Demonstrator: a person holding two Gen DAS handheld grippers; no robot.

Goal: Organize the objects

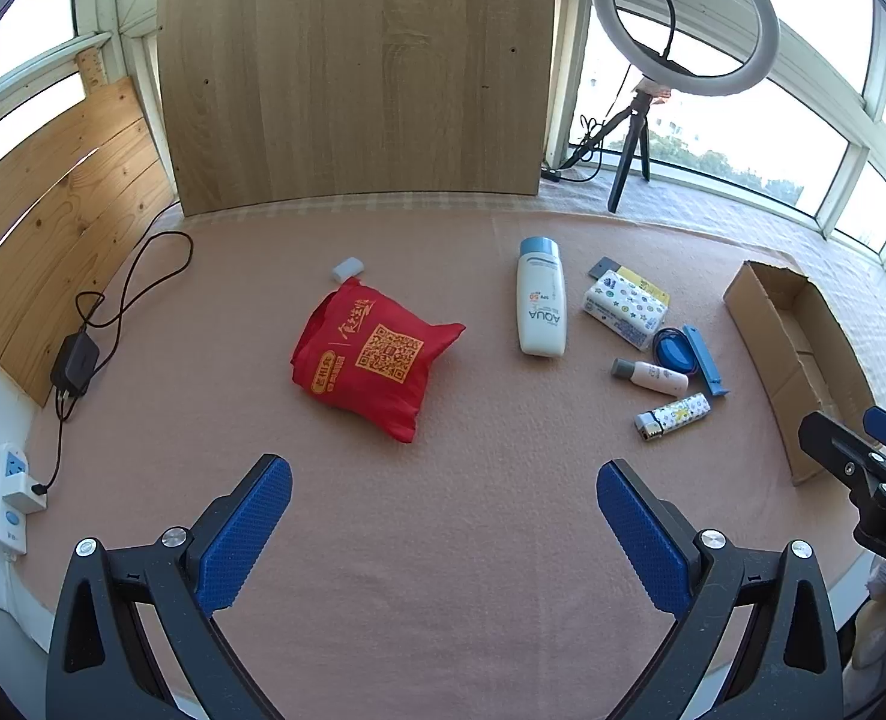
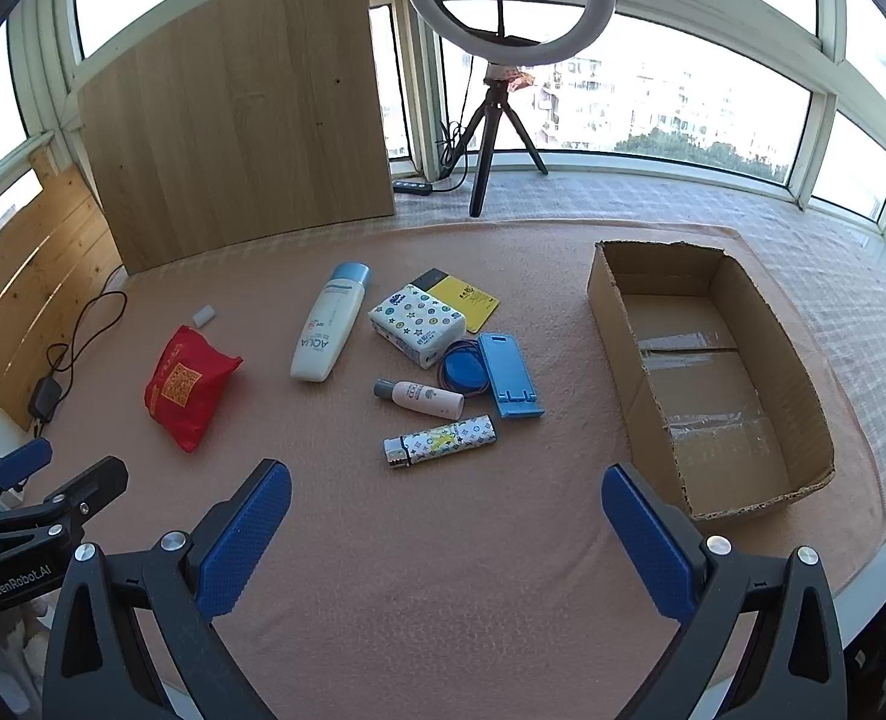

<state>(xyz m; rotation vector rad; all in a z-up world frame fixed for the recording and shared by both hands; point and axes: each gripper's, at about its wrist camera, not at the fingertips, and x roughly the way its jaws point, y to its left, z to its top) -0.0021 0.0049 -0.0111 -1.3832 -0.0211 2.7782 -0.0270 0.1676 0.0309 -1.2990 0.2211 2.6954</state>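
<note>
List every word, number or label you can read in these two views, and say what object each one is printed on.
"AQUA": white sunscreen bottle, along its side.
"SPF 50": same bottle, read in the left wrist view.
"GenRobot.AI": body of the left claw, seen in the right wrist view.
"DA", cut off by the frame: body of the right claw.
Too small or blurred: red bag print and QR code, tissue pack, small bottle, yellow booklet.
</note>
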